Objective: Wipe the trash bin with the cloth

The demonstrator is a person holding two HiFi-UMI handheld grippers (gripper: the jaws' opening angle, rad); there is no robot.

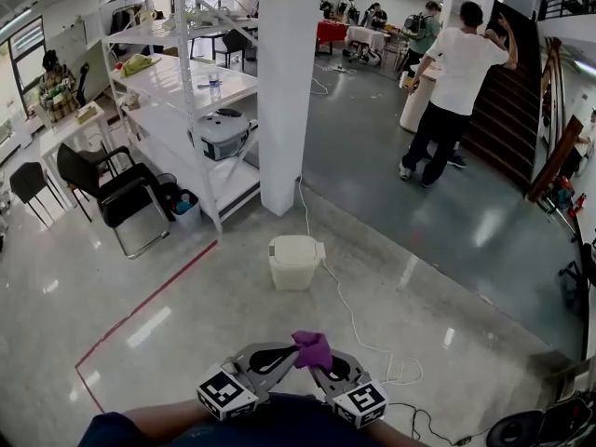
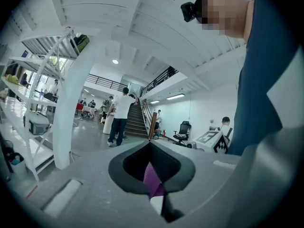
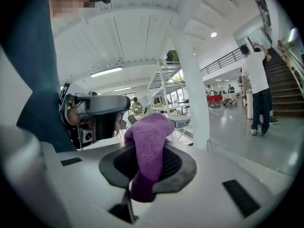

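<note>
Left gripper [image 1: 285,356] and right gripper [image 1: 323,367] clamp 1 purple fuzzy cloth [image 1: 313,347]; the cream lidded plastic trash bin [image 1: 294,263] stands well apart.

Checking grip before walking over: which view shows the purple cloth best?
Right gripper view: the purple terry cloth sits large, pinched between its jaws. Head view shows a small bunch; left gripper view, a sliver.

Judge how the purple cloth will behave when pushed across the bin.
The cloth folds and droops over the right gripper, so it is probably floppy and light. Its fuzzy weave likely drags rather than slips.
</note>
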